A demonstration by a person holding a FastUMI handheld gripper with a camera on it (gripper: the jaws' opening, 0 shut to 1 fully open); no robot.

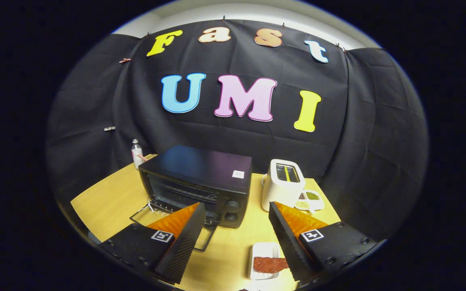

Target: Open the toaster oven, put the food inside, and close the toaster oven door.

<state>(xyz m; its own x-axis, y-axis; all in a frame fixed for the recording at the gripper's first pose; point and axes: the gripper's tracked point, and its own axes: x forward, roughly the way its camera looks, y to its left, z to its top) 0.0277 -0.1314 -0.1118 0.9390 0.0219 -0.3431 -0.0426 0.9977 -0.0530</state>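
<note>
The gripper (233, 226) hangs above the table (107, 202) with its fingers spread wide and holding nothing; the oven (200, 182) stands beyond the left finger (184, 238), its door (172, 226) already dropped flat toward the camera, so the step in hand looks to be fetching the food; the meat (270, 264) lies on a white tray (263, 250) between the fingers, close against the right finger (287, 242) and well short of the oven. To do it well, bring the fingers down over the strip, centre it between them, and close across its narrow width rather than its length; keep clear of the tray's rim. The strip's long axis runs roughly across the view, left to right, though the right finger hides its far end, so its full length is uncertain; the oven's mouth faces the camera, angled slightly left.
</note>
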